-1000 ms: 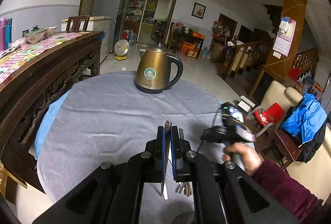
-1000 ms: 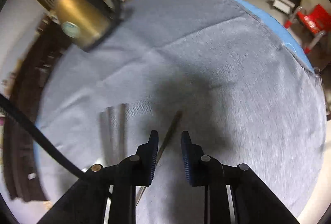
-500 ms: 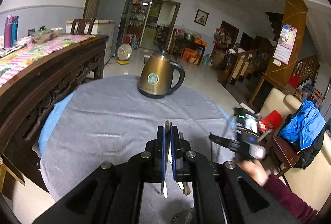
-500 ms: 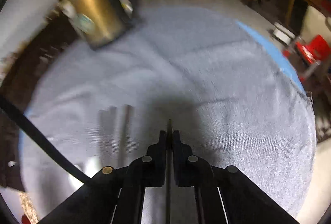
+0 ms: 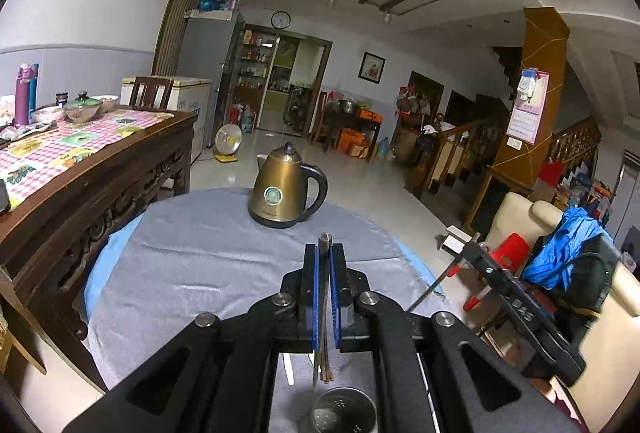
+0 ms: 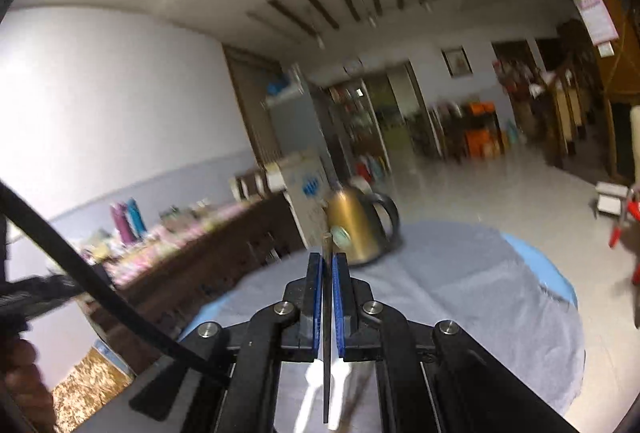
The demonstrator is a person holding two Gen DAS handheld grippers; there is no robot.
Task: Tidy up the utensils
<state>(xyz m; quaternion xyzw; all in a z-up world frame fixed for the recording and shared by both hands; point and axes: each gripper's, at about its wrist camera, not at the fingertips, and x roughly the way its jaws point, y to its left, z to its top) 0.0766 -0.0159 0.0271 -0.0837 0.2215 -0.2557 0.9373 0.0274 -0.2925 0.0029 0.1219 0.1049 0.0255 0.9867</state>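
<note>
We hold both grippers pinched, each on one thin dark chopstick: left gripper (image 5: 324, 291) chopstick (image 5: 323, 309) above perforated steel utensil cup (image 5: 344, 413), likely for dropping in. Right gripper (image 6: 329, 297) stick (image 6: 327, 333) now lifted off grey cloth round table (image 6: 480, 293); jaws just closed since earlier; view swung up.

Round table (image 5: 192, 273) (grey-clothed) with kettle (image 5: 282, 193), steel cup (image 5: 344, 411)

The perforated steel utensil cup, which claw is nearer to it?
Left. The left claw hangs just above the perforated steel utensil cup; the right claw is lifted off beyond the table's edge.
</note>
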